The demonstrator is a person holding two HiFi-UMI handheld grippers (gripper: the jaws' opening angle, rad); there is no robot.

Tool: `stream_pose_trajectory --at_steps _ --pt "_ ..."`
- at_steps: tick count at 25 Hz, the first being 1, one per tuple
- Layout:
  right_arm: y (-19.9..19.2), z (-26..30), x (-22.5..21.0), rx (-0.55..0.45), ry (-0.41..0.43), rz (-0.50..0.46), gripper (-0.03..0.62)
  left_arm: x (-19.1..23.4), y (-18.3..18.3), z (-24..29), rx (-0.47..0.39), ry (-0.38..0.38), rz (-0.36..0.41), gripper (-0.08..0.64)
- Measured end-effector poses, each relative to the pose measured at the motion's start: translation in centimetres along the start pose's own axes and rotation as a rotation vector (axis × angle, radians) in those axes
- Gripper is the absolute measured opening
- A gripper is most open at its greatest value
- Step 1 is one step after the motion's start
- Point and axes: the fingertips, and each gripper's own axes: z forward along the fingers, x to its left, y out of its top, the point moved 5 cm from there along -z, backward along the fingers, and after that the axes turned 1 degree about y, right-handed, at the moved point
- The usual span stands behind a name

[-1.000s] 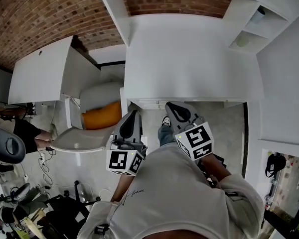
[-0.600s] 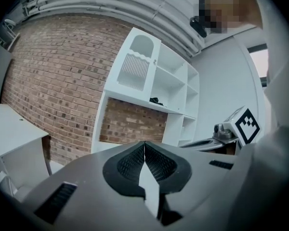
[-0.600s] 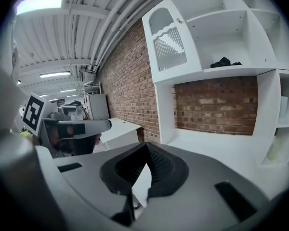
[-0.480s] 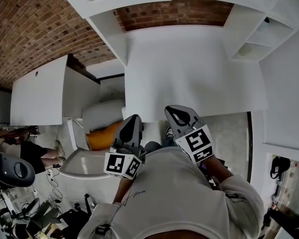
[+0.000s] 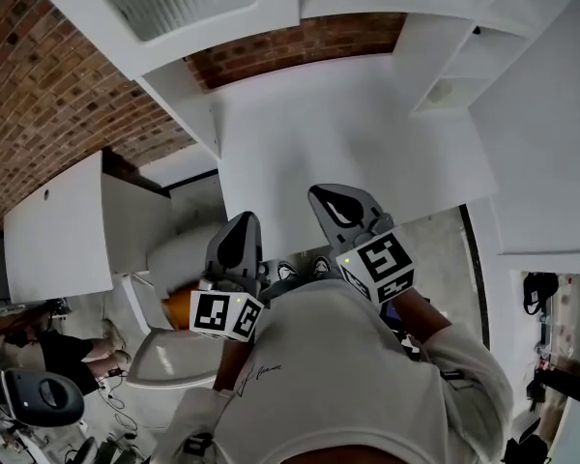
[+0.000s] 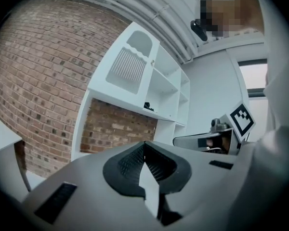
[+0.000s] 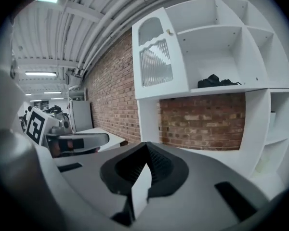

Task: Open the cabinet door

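Approach step; cabinet door [image 7: 156, 57] untouched.
Left gripper [image 5: 238, 242], right gripper [image 5: 342, 207]: jaws together, empty. Next: part jaws, reach knob [image 7: 169, 32] at door's top corner.

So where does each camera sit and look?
Head view: on the person's head, looking steeply down at the white counter; grey left gripper, right gripper, pale sweatshirt show.
Left gripper view: on that gripper, facing the white ribbed-glass cabinet door; right gripper shows.
Right gripper view: on that gripper, facing the same door; left gripper shows.
Both gripper views share door and red brick wall.
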Motion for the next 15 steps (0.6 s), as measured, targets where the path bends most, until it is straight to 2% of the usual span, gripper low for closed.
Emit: stream_pose_trajectory --at_steps 5,15 --pt "3.0 1.5 -0.7 -0.053 -0.048 -0.016 0.025 1.4 1.1 1.0 -0.026 -0.004 0.032 0.017" --pt "7.6 3.4 -3.1 -0.114 -0.130 -0.080 0.026 3.4 -0.5 2.1 0.042 0.081 0.027 0.017"
